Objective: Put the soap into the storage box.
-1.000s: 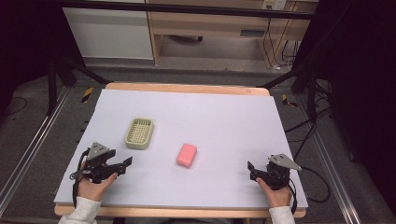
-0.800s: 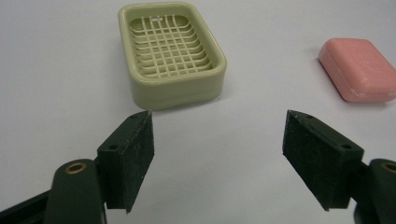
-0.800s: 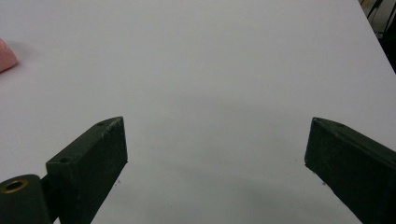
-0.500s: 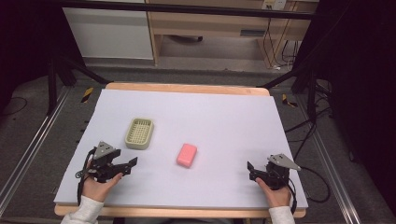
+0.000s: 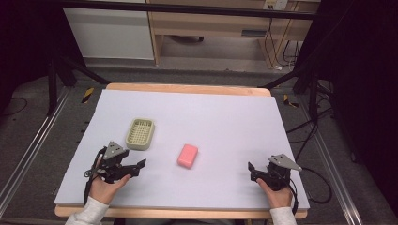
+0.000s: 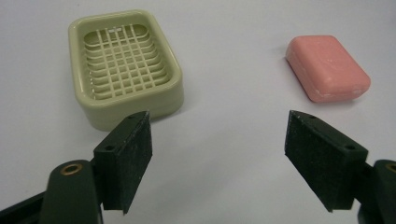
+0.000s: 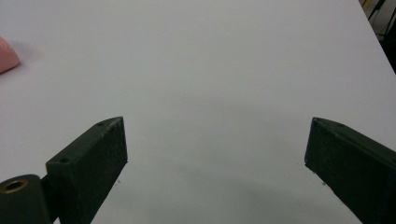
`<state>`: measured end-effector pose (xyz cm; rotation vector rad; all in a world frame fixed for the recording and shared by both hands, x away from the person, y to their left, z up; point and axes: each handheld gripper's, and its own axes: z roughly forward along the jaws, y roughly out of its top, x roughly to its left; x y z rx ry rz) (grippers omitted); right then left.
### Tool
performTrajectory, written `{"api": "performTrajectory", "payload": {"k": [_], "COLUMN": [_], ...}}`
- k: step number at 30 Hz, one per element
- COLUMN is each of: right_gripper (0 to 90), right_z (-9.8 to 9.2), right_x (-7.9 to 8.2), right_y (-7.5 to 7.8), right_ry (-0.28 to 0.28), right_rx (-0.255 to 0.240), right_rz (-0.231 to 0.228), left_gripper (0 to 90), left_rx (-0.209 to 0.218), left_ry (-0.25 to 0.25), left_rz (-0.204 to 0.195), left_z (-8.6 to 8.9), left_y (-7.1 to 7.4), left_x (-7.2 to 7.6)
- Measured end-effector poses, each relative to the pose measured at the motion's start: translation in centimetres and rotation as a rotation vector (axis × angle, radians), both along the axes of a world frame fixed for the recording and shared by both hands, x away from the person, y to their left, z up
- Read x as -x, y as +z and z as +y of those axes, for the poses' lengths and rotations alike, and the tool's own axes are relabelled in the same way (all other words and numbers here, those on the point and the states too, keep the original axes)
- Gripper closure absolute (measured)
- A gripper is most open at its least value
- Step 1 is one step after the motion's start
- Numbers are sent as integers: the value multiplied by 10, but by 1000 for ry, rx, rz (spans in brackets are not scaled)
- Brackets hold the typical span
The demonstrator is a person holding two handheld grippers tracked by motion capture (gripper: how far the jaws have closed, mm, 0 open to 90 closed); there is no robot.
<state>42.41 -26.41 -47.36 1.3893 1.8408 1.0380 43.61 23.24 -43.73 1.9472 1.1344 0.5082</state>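
Observation:
A pink bar of soap [image 5: 187, 155] lies on the pale table top near the middle. Left of it, and a little farther back, stands an empty pale green soap dish [image 5: 140, 133] with a grid floor. My left gripper [image 5: 137, 168] is held low at the front left, open, with nothing between its jaws. In the left gripper view the dish [image 6: 123, 65] is ahead on the left, the soap [image 6: 328, 68] ahead on the right, both beyond the left gripper [image 6: 219, 140]. My right gripper [image 5: 252, 171] stands open at the front right; the right gripper [image 7: 215, 154] faces bare table, the soap [image 7: 7, 56] at the left edge.
The white table top [image 5: 225, 117] has a wooden rim [image 5: 187, 88] at the back and front. Cables [image 5: 319, 178] trail off the right side. Wooden furniture [image 5: 211, 23] and a dark frame stand on the floor beyond the table.
My left gripper has shifted to the right, closer to the soap and dish. The right gripper, soap and dish have stayed in place.

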Motion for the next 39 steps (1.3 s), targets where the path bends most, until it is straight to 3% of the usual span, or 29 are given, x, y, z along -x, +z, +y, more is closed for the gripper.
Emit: {"api": "performTrajectory", "payload": {"k": [18,39], "right_gripper": [61,61], "right_z": [1,1], "right_x": [0,0], "right_y": [1,1], "right_ry": [2,5], "right_rx": [-7,-7], "right_rz": [-5,-5], "left_gripper": [221,215], "left_rx": [-5,-24], "left_ry": [-36,-105], "left_rz": [-29,-4], "left_z": [-22,-66], "left_y": [18,24], "left_x": [-11,-25]}}
